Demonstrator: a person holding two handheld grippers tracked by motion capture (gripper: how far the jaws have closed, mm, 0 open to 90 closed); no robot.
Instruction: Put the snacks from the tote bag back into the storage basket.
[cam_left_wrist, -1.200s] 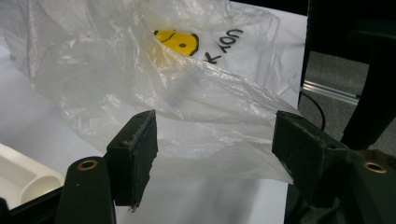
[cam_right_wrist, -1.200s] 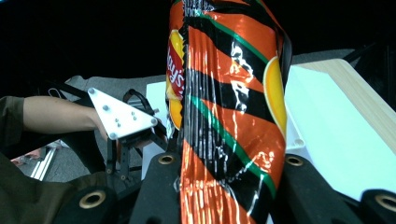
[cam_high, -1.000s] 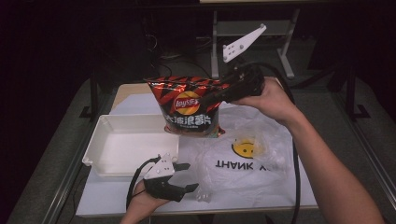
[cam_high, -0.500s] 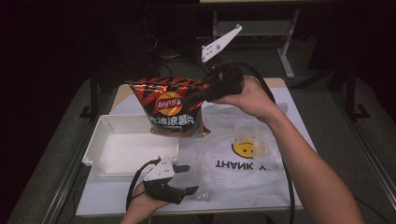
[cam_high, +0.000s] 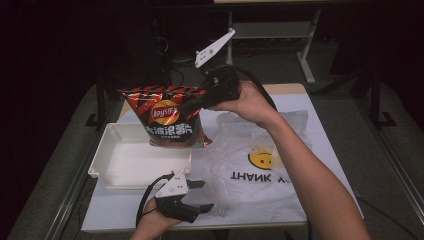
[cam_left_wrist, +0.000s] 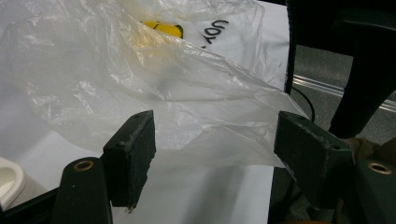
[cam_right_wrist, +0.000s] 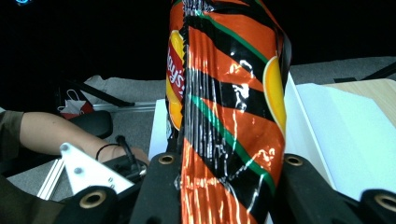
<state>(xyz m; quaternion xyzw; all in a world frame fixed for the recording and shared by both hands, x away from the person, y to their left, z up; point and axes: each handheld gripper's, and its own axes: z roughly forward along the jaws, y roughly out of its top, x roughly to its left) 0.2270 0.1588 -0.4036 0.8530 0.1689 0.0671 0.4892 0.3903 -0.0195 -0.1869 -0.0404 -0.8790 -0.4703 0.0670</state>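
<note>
My right gripper (cam_high: 192, 104) is shut on a red and black bag of crisps (cam_high: 167, 117) and holds it in the air above the right end of a white tray (cam_high: 117, 162). In the right gripper view the bag (cam_right_wrist: 229, 107) stands upright between the two jaws, pinched at its side. My left gripper (cam_high: 200, 196) rests open near the table's front edge, its fingers pointing at a clear plastic bag (cam_high: 252, 160) with a yellow smiley and black lettering. In the left gripper view the plastic bag (cam_left_wrist: 154, 88) lies just beyond the open jaws, with nothing between them.
The tray is empty and sits at the left of the white table top (cam_high: 115, 212). A metal frame (cam_high: 272, 30) stands behind the table in the dark. The person's right forearm (cam_high: 310, 175) crosses above the plastic bag.
The right gripper has carried the crisps bag leftward, from above the plastic bag's edge to above the tray's right end. The left gripper has stayed where it was.
</note>
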